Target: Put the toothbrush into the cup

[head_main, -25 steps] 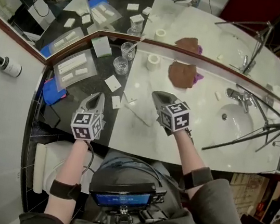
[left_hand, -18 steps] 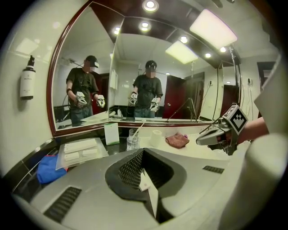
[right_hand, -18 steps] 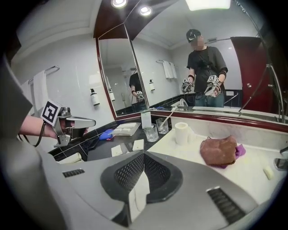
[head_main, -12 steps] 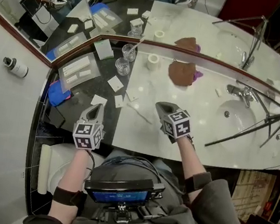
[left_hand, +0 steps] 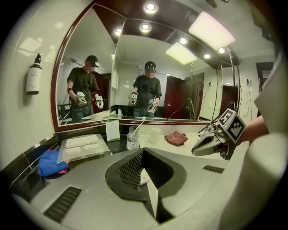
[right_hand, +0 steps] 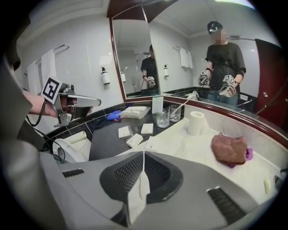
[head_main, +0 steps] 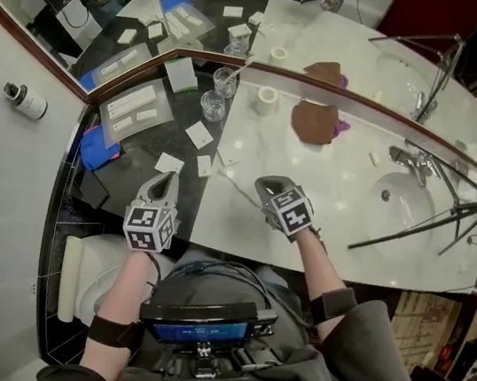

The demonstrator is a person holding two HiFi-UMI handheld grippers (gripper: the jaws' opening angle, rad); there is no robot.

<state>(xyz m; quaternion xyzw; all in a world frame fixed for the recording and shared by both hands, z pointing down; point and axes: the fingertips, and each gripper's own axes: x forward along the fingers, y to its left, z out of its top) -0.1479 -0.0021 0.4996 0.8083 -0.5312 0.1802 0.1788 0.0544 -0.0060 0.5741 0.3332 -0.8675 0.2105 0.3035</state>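
Two clear glasses stand at the back where the black counter meets the marble. The rear glass [head_main: 225,82] [right_hand: 175,112] holds a white toothbrush [head_main: 237,70] [right_hand: 186,102] that leans right. The front glass [head_main: 212,105] [right_hand: 162,118] looks empty. My right gripper [head_main: 266,185] [right_hand: 144,155] hovers over the marble's near part, well short of the glasses. Its jaws have just been opening by a hair but still look together, with nothing between them. My left gripper [head_main: 165,180] [left_hand: 143,152] is shut and empty over the black counter. A thin pale line [head_main: 237,189] lies on the marble by the right gripper; I cannot tell what it is.
A white roll [head_main: 264,100] and a brown cloth [head_main: 314,121] lie on the marble, with the tap [head_main: 409,163] and basin [head_main: 398,206] to the right under tripod legs [head_main: 431,220]. The black counter holds a clear tray [head_main: 134,110], a blue cloth [head_main: 96,152] and small white packs [head_main: 169,163].
My right gripper has sunk toward the marble, rolled a little and drawn nearer the front edge. My left gripper has pulled back slightly. The glasses and the toothbrush have not moved.
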